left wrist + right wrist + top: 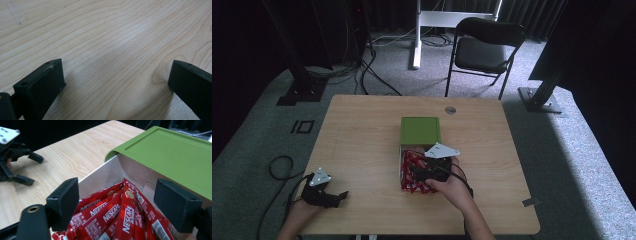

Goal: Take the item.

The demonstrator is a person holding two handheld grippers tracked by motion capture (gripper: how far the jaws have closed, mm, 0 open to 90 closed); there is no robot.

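Note:
A green box (420, 130) sits mid-table with its white drawer (402, 165) pulled out toward me. The drawer holds several red Nescafe sticks (411, 175). My right gripper (414, 173) hovers open just over the sticks with nothing between its jaws. In the right gripper view the sticks (125, 217) lie below the open gripper (120, 195), with the drawer wall (105, 173) and the green box (170, 152) behind them. My left gripper (338, 196) rests open near the table's front left edge. Its view shows the open gripper (115, 75) over bare wood. It also appears farther off in the right gripper view as the left gripper (31, 168).
The wooden table (362, 130) has a round cable hole (450, 110) near its far edge. A black folding chair (484, 47) stands beyond the table. Cables (279, 167) lie on the grey floor at the left, and dark frame posts (302, 75) stand at both sides.

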